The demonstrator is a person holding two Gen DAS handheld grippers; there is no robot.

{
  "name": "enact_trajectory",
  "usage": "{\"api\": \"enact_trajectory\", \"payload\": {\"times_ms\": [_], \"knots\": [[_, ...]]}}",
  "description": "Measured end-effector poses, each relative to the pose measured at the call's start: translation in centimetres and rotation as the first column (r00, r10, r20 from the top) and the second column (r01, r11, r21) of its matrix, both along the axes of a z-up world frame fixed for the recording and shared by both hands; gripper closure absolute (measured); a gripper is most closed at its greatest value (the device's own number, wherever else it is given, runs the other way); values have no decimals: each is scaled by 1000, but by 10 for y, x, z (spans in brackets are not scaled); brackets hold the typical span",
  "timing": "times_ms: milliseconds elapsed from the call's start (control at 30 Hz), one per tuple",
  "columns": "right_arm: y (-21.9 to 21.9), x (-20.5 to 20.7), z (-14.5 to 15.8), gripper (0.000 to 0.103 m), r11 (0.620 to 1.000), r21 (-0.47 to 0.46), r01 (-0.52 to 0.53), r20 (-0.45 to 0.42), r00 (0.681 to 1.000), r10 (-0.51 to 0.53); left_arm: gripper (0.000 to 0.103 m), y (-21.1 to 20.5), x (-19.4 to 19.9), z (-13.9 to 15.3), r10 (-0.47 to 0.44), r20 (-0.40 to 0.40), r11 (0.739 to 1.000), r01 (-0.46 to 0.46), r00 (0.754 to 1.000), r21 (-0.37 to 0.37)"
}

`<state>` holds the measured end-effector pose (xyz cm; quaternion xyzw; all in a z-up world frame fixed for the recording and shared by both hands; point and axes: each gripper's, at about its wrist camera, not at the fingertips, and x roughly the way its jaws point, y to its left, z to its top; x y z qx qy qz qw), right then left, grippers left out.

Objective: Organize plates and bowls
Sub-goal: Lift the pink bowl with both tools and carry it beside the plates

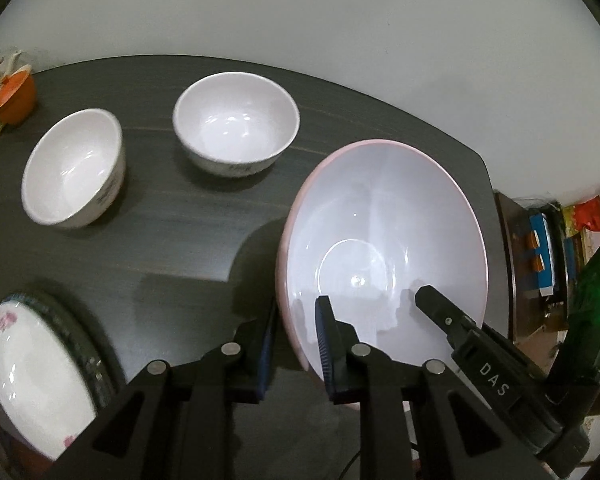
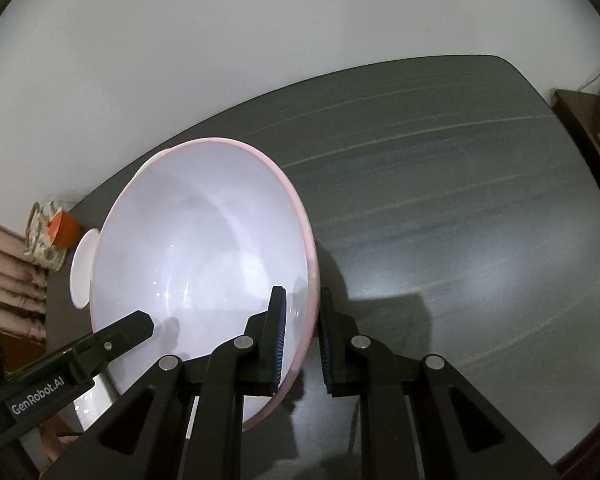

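Note:
A large pink-rimmed white bowl (image 1: 384, 240) is held between both grippers above the dark table (image 1: 160, 240). My left gripper (image 1: 296, 344) is shut on its left rim, one finger inside and one outside. My right gripper (image 2: 302, 340) is shut on its right rim (image 2: 204, 248) the same way; one of its fingers (image 1: 440, 312) shows inside the bowl in the left wrist view. Two small white bowls (image 1: 236, 120) (image 1: 74, 168) stand upright at the back of the table. A floral plate (image 1: 32, 376) lies on a dark-rimmed plate at front left.
An orange cup (image 1: 16, 96) and a patterned teapot sit at the table's far left corner. A wooden cabinet (image 1: 540, 264) with coloured items stands past the table's right edge. The table's right half (image 2: 460, 220) shows bare surface. A white wall lies behind.

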<state>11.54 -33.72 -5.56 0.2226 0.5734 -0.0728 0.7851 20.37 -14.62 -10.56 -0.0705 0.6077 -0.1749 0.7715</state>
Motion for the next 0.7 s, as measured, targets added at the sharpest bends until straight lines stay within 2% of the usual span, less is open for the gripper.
{"api": "enact_trajectory", "payload": {"times_ms": [367,700], "knots": [[54,-44,20,87,999,-2,-38,20,999,38,84,45,-57,17,28,16,1000,-28,999,0],[84,-82,22,86,997,16,-70,3,998,69,84,72,-95,6,48,13,999,-48,999,10]]}}
